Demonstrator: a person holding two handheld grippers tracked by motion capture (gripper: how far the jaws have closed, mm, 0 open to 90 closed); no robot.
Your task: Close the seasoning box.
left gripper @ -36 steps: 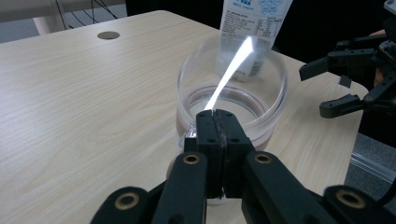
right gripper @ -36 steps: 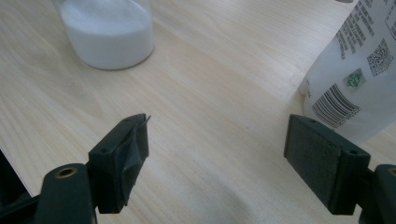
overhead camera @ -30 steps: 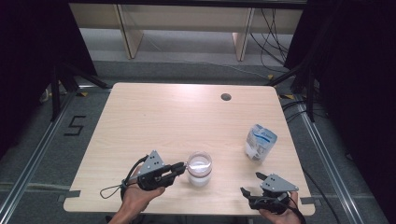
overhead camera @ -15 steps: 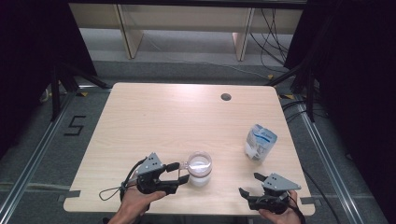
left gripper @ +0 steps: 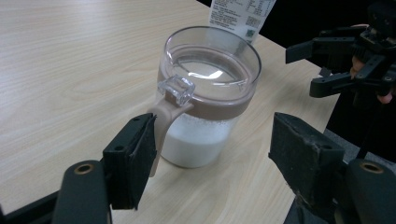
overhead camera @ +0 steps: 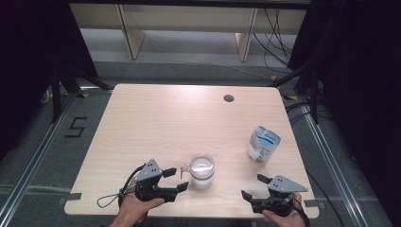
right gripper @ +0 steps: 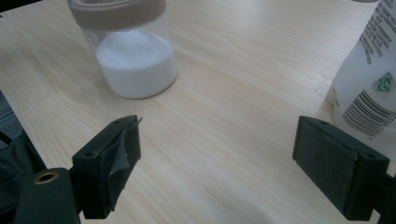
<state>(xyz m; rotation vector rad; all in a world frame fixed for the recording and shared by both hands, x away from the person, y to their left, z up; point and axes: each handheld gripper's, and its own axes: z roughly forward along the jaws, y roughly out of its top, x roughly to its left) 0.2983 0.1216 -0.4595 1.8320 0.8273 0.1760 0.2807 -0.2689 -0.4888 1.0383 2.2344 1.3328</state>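
Clear plastic jar w/ tan lid band, white powder inside point(overhead camera: 202, 170) | stands near table's point(overhead camera: 189, 113) front edge | L gripper point(overhead camera: 176, 179) just left of jar, jaws just been opening, nothing clamped, prob. let go of handle | R gripper point(overhead camera: 250, 187) right of jar, wide open, empty | white pouch point(overhead camera: 263, 144) further right, prob. refill.

We hold the left gripper point(overhead camera: 172, 180) low at the near edge, our left hand point(overhead camera: 137, 208) wrapped under its body, pointing toward our right. Its jaws have just been opening and stand wide apart, with nothing pressed between the pads. Our right hand point(overhead camera: 283, 215) grips the right gripper point(overhead camera: 255, 187) at the near right edge, aimed toward our left, its jaws spread wide and empty.
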